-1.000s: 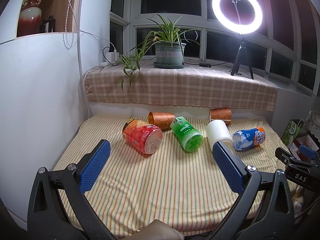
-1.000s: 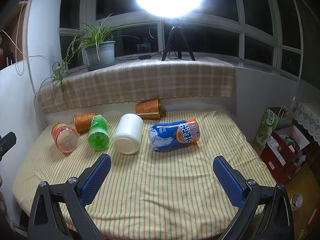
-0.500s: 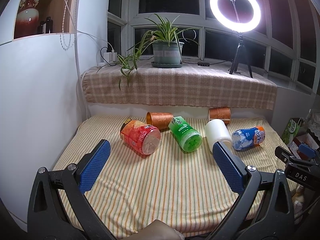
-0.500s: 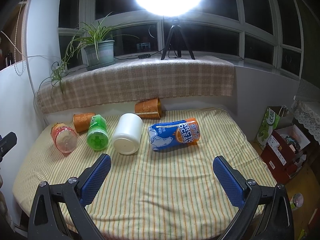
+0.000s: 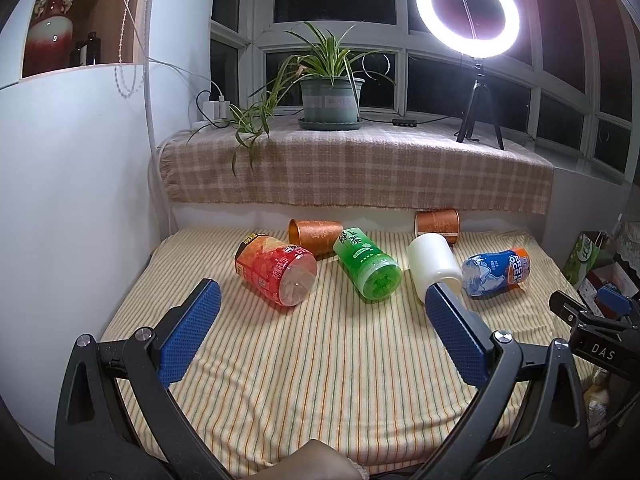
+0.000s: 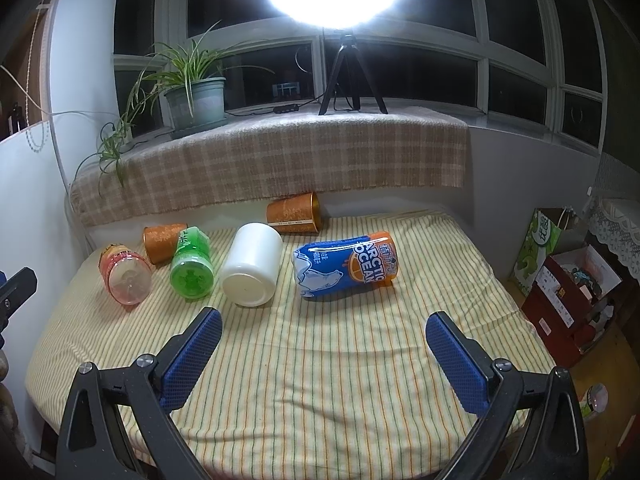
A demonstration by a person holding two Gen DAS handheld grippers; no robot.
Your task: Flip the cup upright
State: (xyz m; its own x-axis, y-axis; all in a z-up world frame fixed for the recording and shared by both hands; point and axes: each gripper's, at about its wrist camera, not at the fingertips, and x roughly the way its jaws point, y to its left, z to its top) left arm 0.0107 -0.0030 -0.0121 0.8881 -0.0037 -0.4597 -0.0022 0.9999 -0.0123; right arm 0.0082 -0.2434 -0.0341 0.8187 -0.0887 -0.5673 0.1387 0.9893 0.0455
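Ahead of both grippers, six cups lie on their sides across the far half of a striped cloth (image 6: 320, 380) covering the desk. From the left wrist view they run left to right: a red cup (image 5: 276, 274) with its clear base facing the camera, an orange cup (image 5: 316, 232) just behind it, a green cup (image 5: 367, 269), a white cup (image 5: 434, 266), a second orange cup (image 5: 437, 225) by the back wall, and a blue cup (image 5: 496, 270) with "ARCTIC OCEAN" lettering. The left gripper (image 5: 318, 330) hangs over the near cloth with its jaws spread wide and nothing between them; the red and green cups lie beyond the gap, and its right finger overlaps the white cup's near end. The right gripper (image 6: 324, 350) is likewise spread and empty, with the white cup (image 6: 253, 270) beyond its left finger and the blue cup (image 6: 346, 266) past the middle. Whether any cup holds anything cannot be told. Only the left view shows a shelf with a red vase (image 5: 50, 32) and the right gripper's black body at the edge. Only the right view shows the boxes (image 6: 576, 292) on the floor beside the desk. Both show a potted plant (image 5: 332, 94) and ring light (image 5: 467, 12) on the sill.
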